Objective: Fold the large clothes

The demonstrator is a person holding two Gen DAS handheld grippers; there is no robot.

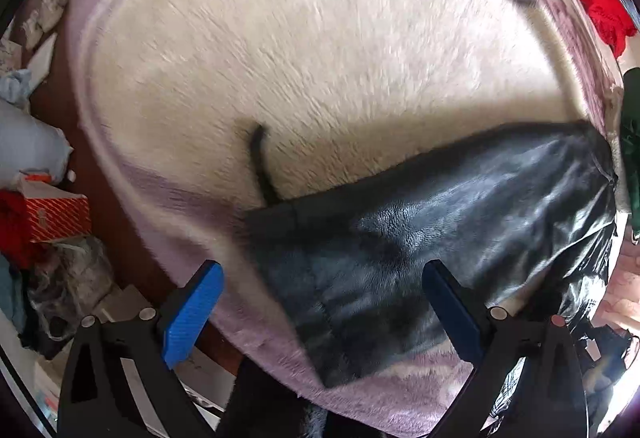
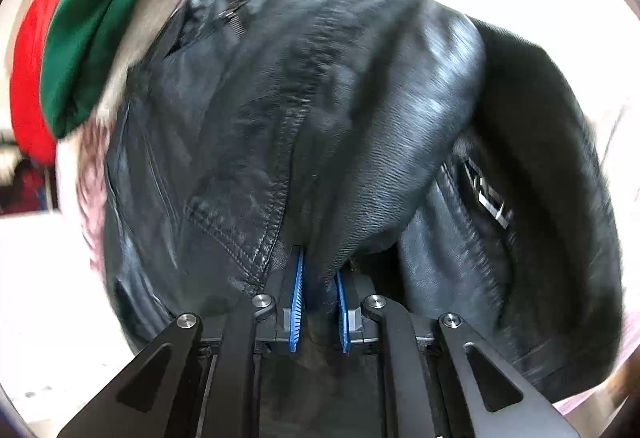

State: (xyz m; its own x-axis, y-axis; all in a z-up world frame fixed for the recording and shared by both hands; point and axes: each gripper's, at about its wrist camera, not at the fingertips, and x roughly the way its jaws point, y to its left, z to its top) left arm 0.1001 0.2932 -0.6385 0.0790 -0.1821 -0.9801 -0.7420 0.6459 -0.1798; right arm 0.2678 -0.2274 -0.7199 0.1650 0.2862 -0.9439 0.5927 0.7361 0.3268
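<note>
The right gripper (image 2: 318, 278) has its blue fingers (image 2: 297, 302) clamped on a fold of the black leather jacket (image 2: 360, 98), which bunches up from the 6 o'clock edge and fills the right wrist view. A green garment (image 2: 100, 30) and a red one (image 2: 28, 78) lie at 10 o'clock. The left gripper (image 1: 320, 302) hovers with fingers (image 1: 192, 314) wide apart above the jacket's flat part (image 1: 420, 238), which lies on a cream furry blanket (image 1: 300, 58) toward 5 o'clock.
</note>
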